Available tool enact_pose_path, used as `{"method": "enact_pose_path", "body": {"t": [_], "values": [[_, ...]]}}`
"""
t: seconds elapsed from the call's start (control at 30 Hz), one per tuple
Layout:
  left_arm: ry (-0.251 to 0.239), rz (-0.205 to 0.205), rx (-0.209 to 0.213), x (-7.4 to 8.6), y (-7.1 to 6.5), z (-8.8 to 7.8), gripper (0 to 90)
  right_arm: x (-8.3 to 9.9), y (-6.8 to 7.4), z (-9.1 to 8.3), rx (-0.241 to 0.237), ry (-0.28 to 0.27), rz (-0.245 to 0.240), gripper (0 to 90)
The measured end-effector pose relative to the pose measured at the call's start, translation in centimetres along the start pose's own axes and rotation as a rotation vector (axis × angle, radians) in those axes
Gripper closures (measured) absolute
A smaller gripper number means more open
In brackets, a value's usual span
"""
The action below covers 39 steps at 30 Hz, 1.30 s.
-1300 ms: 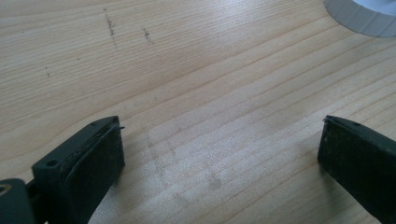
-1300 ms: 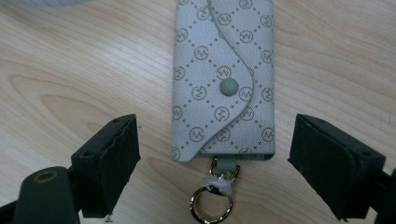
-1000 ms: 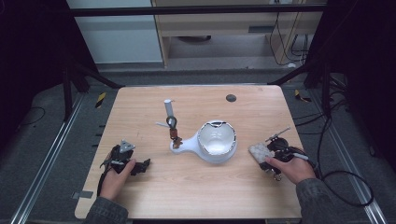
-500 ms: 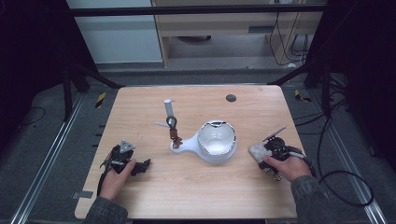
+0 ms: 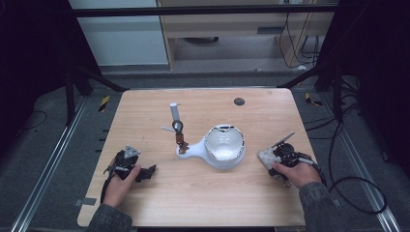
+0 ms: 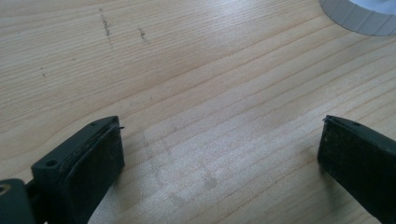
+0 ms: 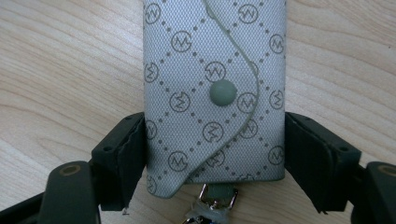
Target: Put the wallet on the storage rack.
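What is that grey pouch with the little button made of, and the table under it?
The grey patterned pouch with a snap button looks like woven, coated fabric: a fine weave shows, with printed logos and dots and a matte finish. It may be faux leather. The pale wooden table shows grain lines, though it may be laminate.

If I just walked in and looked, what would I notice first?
Probably the white bowl-shaped dish with a handle in the middle of the wooden table. Then the grey patterned pouch with a snap button, squeezed between the jaws of the right hand-held gripper near the table's right edge. The left hand-held gripper sits wide open over bare wood.
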<state>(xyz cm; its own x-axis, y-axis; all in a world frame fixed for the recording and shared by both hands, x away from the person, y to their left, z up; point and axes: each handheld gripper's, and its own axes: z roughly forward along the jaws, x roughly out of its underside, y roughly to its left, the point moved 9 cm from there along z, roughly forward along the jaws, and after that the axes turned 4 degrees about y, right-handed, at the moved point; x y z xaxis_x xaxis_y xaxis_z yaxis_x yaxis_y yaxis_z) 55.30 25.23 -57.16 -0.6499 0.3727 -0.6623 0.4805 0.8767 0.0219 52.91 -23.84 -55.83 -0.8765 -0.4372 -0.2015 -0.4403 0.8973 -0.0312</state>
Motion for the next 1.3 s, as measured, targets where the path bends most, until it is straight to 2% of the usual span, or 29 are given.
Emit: {"method": "enact_pose_path", "body": {"t": [0.27,0.43,0.53,0.63,0.67,0.93,1.3], "values": [[0.000,0.002,0.002,0.0,0.0,0.0,0.0,-0.1,0.1,-0.1,-0.002,0.003,-0.024,28.5],[0.000,0.002,0.002,0.0,-0.1,0.0,0.0,0.0,0.3,-0.8,-0.008,-0.010,-0.063,30.8],[0.000,0.003,0.002,0.0,-0.1,0.0,0.0,0.1,0.4,-1.2,-0.001,-0.016,-0.066,31.0],[0.000,0.004,0.002,0.0,-0.1,0.0,0.0,0.0,0.7,-2.1,0.007,-0.037,-0.093,31.2],[0.000,0.003,0.003,0.0,-0.1,0.0,0.0,-0.1,1.0,-2.7,0.013,-0.051,-0.122,31.3],[0.004,0.008,0.008,0.0,-0.1,0.0,0.0,-0.5,2.6,-5.2,0.043,-0.069,-0.207,31.5],[0.004,0.010,0.010,0.0,-0.1,0.1,0.0,-0.8,3.7,-6.5,0.062,-0.067,-0.266,31.7]]}}
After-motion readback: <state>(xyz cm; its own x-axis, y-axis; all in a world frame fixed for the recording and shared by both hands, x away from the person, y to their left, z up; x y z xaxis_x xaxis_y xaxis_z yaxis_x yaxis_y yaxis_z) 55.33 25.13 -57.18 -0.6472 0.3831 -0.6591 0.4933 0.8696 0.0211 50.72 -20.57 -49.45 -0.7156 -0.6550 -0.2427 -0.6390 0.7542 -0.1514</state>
